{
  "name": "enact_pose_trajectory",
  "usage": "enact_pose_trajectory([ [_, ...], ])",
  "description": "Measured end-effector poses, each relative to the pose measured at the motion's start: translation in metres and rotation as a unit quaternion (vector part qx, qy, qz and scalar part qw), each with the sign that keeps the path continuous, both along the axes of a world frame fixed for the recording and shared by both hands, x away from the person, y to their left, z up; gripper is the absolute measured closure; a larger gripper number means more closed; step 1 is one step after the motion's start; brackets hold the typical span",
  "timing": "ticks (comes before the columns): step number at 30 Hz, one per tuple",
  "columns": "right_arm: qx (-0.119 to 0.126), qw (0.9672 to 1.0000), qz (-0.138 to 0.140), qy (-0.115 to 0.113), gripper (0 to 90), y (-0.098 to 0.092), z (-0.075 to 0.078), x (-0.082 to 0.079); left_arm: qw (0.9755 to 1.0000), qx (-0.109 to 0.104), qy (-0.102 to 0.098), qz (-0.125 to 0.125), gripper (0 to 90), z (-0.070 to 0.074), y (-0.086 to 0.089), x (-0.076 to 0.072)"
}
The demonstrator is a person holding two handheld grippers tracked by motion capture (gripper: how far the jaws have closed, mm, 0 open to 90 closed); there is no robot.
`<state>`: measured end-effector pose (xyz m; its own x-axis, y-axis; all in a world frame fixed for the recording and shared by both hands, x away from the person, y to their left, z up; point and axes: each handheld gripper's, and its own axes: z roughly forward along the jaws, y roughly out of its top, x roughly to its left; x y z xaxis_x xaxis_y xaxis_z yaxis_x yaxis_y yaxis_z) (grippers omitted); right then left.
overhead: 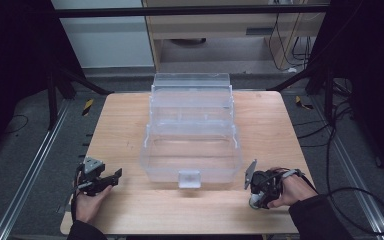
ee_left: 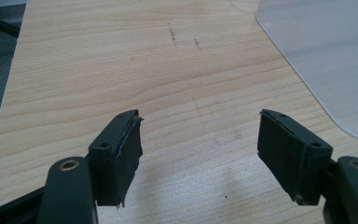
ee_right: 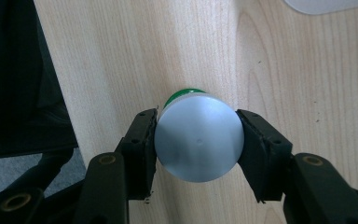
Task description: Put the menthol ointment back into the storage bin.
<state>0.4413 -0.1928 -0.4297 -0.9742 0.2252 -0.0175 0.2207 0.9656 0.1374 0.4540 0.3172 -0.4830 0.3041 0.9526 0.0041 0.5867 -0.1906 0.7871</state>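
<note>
A clear plastic tiered box (overhead: 192, 132) stands open in the middle of the wooden table (overhead: 130, 125), its latch facing the near edge. My right gripper (overhead: 256, 196) sits near the table's front right, pointing down, shut on a small round container with a white cap (ee_right: 198, 137) and a green body (ee_right: 182, 93); both pads press on the cap's sides. My left gripper (overhead: 111, 176) rests at the front left, open, its pads (ee_left: 121, 151) wide apart over bare wood. A corner of the clear box (ee_left: 326, 56) shows at the upper right of the left gripper view.
Metal rails (overhead: 35, 160) run along the floor on both sides of the table. Cables (overhead: 340, 150) lie on the floor at the right. A wooden cabinet (overhead: 230, 25) stands beyond the table's far edge.
</note>
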Motion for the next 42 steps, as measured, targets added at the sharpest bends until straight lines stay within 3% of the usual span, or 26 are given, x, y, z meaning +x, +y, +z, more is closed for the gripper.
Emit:
enact_pose_trajectory([
  [11, 0.002, 1.0, -0.009, -0.002, 50.1, -0.001, 0.018, 0.001, 1.0, 0.0, 0.0, -0.001, 29.9, 0.0, 0.0, 0.0],
  [17, 0.008, 0.9998, -0.019, -0.006, 50.2, -0.003, 0.035, 0.006, 1.0, 0.0, 0.0, -0.001, 30.0, 0.0, 0.0, 0.0],
  [42, 0.017, 0.9994, -0.024, -0.017, 50.3, 0.004, 0.087, 0.021, 1.0, 0.001, 0.002, -0.001, 30.0, 0.0, 0.0, 0.0],
])
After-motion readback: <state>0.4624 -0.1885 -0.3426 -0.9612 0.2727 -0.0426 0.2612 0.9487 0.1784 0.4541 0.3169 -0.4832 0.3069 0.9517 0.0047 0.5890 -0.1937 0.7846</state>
